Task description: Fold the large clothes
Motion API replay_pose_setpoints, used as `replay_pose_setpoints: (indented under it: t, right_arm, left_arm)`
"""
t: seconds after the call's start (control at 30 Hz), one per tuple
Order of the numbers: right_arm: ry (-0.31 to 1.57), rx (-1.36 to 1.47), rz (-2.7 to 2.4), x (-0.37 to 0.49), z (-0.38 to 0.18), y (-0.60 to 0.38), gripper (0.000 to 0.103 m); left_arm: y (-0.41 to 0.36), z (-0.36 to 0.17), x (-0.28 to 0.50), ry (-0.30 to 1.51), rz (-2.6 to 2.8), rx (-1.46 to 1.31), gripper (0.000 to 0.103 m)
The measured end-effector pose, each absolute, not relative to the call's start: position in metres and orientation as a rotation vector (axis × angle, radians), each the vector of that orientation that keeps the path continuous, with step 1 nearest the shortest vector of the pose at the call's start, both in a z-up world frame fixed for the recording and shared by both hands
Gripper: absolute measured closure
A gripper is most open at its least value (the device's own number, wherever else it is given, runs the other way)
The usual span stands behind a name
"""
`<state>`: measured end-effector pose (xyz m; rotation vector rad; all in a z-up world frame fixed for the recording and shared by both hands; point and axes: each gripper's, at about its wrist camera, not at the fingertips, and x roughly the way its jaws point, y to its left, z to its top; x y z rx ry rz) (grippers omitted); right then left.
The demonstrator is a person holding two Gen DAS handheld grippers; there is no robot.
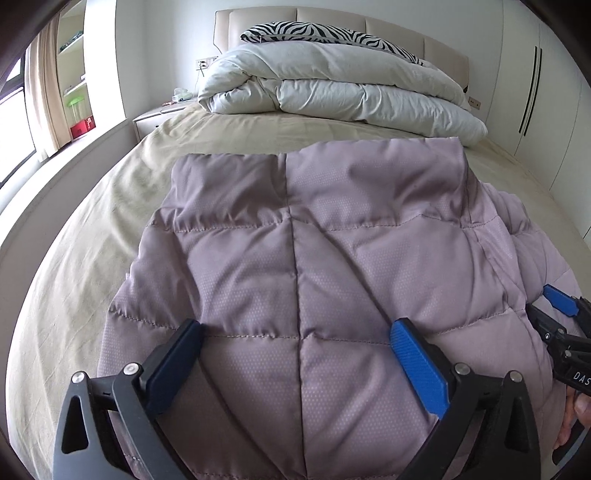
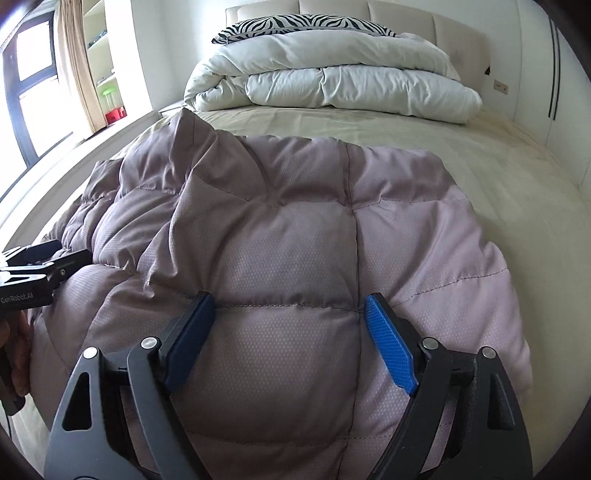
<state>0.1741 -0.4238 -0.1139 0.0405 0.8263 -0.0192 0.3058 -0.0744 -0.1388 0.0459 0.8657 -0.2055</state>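
Keeping both grippers spread and empty, I want to take the quilted mauve puffer jacket (image 1: 314, 266) by its near edge, both layers together, so the padding does not spring apart when folded. My left gripper (image 1: 295, 343) and right gripper (image 2: 288, 317) hang just above it, jaws wide, gripping nothing; it lies on the beige bedsheet (image 1: 92, 229), before the white duvet (image 1: 332, 85).

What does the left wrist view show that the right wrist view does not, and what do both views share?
Only the left wrist view shows the bedside table and the right claw at its right edge. Only the right wrist view shows the left claw at its left edge. Both share the mauve puffer jacket lying on the bed, the rolled white duvet and the zebra pillow.
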Motion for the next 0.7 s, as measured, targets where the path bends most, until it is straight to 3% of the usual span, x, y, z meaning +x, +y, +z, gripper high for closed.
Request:
replay_pose_setpoints:
  t: [0.1, 0.17, 0.3, 0.43, 0.7]
  right_arm:
    - [0.858, 0.061, -0.022, 0.174, -0.111, -0.427, 0.019]
    - [0.882, 0.092, -0.045, 0.174, -0.097, -0.430, 0.019]
    - [0.793, 0.096, -0.113, 0.144, -0.067, -0.439, 0.019]
    - [0.912, 0.062, -0.140, 0.140, -0.093, -0.447, 0.018]
    - [0.883, 0.010, -0.142, 0.132, -0.105, -0.443, 0.014]
  left_arm:
    - [-0.071, -0.129, 0.301, 0.884, -0.198, 0.038, 0.000]
    - [-0.068, -0.115, 0.288, 0.860, -0.184, 0.037, 0.007]
    - [-0.073, -0.103, 0.259, 0.777, -0.176, 0.134, 0.007]
    - [-0.074, -0.129, 0.265, 0.863, -0.188, 0.121, 0.002]
    - [-0.075, -0.135, 0.269, 0.878, -0.191, 0.132, 0.000]
